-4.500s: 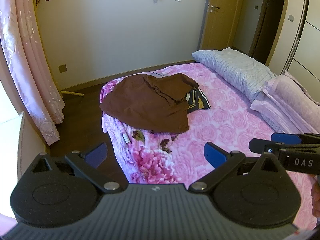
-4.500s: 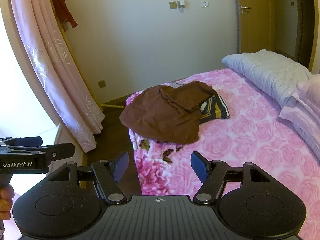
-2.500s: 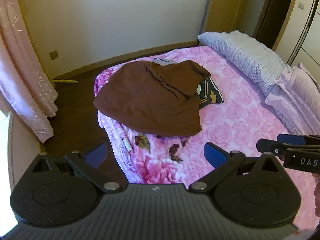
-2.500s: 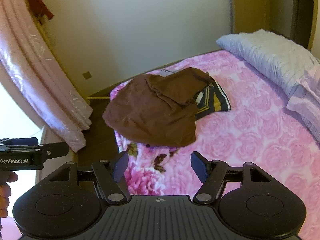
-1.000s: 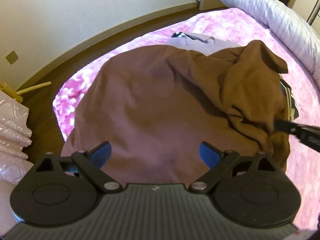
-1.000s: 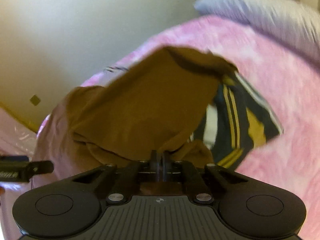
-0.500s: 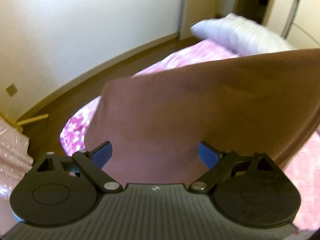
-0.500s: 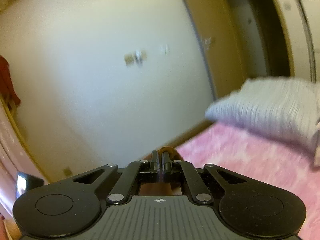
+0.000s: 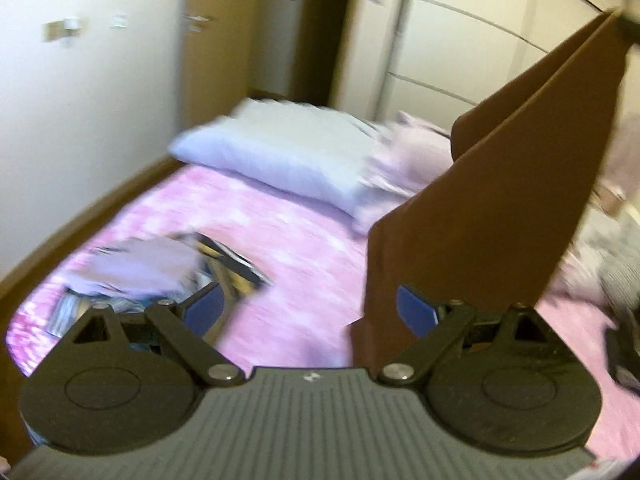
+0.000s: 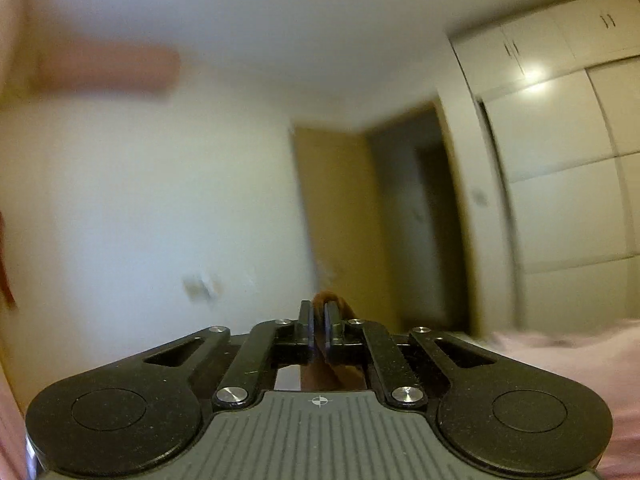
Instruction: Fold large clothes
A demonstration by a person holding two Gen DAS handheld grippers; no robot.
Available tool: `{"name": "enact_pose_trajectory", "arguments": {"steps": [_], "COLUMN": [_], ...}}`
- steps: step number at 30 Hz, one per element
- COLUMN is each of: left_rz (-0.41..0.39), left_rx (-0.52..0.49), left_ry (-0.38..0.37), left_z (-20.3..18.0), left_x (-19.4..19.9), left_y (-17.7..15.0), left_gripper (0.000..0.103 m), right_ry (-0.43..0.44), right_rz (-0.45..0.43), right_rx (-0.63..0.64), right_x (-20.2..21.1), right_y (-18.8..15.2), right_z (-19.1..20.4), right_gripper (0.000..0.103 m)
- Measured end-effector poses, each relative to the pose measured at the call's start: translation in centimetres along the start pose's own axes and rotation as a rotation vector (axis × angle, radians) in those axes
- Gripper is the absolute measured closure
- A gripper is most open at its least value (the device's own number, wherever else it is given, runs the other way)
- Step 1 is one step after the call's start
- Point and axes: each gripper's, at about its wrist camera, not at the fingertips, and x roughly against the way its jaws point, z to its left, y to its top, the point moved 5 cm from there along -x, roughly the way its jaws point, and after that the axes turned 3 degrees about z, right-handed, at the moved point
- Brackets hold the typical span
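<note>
A large brown garment point(image 9: 500, 200) hangs in the air over the pink bed point(image 9: 304, 248), stretched from the upper right corner of the left wrist view down past my left gripper's right finger. My right gripper point(image 10: 319, 314) is shut on a fold of this brown cloth point(image 10: 326, 300) and points up at the wall and door. In the left wrist view only a dark tip of it point(image 9: 629, 26) shows at the garment's top corner. My left gripper point(image 9: 310, 310) is open and holds nothing, with the hanging cloth just to the right of its blue pads point(image 9: 416, 312).
A lavender garment point(image 9: 144, 264) and a dark striped one point(image 9: 232, 264) lie heaped at the bed's left end. Pale pillows point(image 9: 280, 152) lie at the far side of the bed. A wardrobe point(image 10: 560, 184) and a doorway point(image 10: 412, 220) stand beyond it. The frames are motion-blurred.
My right gripper shut on the brown garment and raised it high off the bed, uncovering the lavender and striped clothes. The left gripper stayed open and swung to face the pillows.
</note>
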Motion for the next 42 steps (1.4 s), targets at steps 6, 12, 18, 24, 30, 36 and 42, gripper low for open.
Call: {"name": "enact_pose_trajectory", "arguments": {"steps": [6, 12, 18, 24, 30, 36, 42], "left_rz": [0.135, 0.272, 0.306, 0.326, 0.360, 0.374, 0.392], "left_rx": [-0.129, -0.252, -0.356, -0.414, -0.455, -0.498, -0.531], "left_ry": [-0.105, -0.146, -0.174, -0.203, -0.228, -0.251, -0.284], "left_z": [-10.6, -18.4, -22.9, -24.2, -24.2, -23.6, -23.1], "left_x": [0.2, 0.4, 1.6, 0.7, -1.2, -3.0, -4.6], "left_y": [-6.0, -11.5, -13.2, -13.1, -12.4, -11.0, -10.3], "left_gripper": [0.012, 0.012, 0.012, 0.012, 0.012, 0.012, 0.012], "right_ry": [-0.240, -0.429, -0.482, -0.525, -0.576, -0.610, -0.644], "right_rz": [0.405, 0.702, 0.753, 0.751, 0.776, 0.783, 0.789], "right_rx": [-0.050, -0.230, -0.301, -0.335, -0.368, -0.390, -0.417], "right_x": [8.2, 17.7, 23.2, 24.6, 23.3, 21.2, 19.5], "right_y": [-9.0, -19.6, -21.0, -22.1, -23.5, -24.0, -24.8], "right_z": [-6.9, -10.8, -12.2, -13.1, -13.8, -13.5, -13.3], "right_gripper": [0.031, 0.031, 0.031, 0.031, 0.031, 0.031, 0.031]}}
